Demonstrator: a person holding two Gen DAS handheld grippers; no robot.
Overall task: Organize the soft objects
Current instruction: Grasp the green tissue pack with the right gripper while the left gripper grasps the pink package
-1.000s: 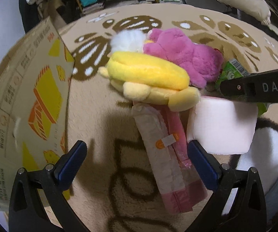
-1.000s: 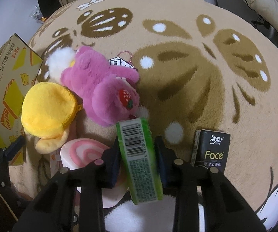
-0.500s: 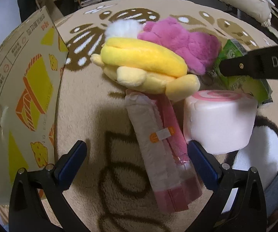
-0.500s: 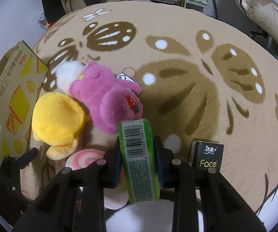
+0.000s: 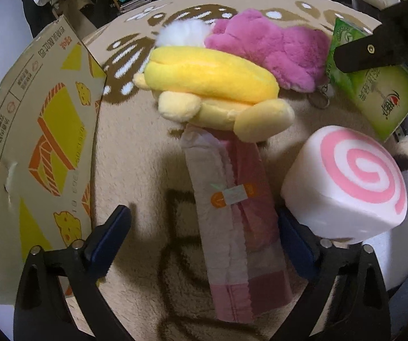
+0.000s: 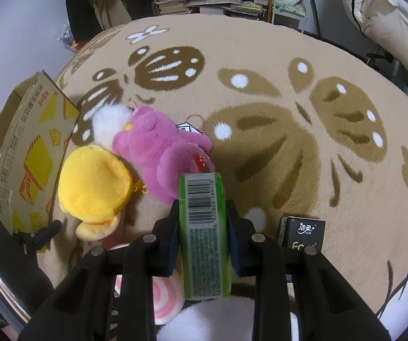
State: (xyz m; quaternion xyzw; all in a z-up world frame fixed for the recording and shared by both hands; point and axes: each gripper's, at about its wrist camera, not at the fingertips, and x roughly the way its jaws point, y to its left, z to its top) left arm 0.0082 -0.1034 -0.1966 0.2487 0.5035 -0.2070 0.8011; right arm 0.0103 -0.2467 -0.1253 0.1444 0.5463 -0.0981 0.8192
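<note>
My right gripper (image 6: 203,227) is shut on a green tissue pack (image 6: 204,233) and holds it above the rug; the pack also shows in the left wrist view (image 5: 380,85). My left gripper (image 5: 204,236) is open and empty, low over a pink plastic packet (image 5: 238,221). A pink-swirl foam roll (image 5: 345,182) stands by its right finger. A yellow plush (image 5: 212,85) (image 6: 93,184), a pink plush bear (image 5: 266,48) (image 6: 164,147) and a white fluffy toy (image 5: 184,31) lie together beyond.
A cardboard box (image 5: 33,147) (image 6: 25,153) stands at the left. A black tissue pack (image 6: 303,233) lies on the beige patterned rug (image 6: 260,91) at the right. Shelves and bedding stand at the far edge.
The right gripper has risen with the green tissue pack. The left gripper has lifted and tilted, so the foam roll's swirl face now shows.
</note>
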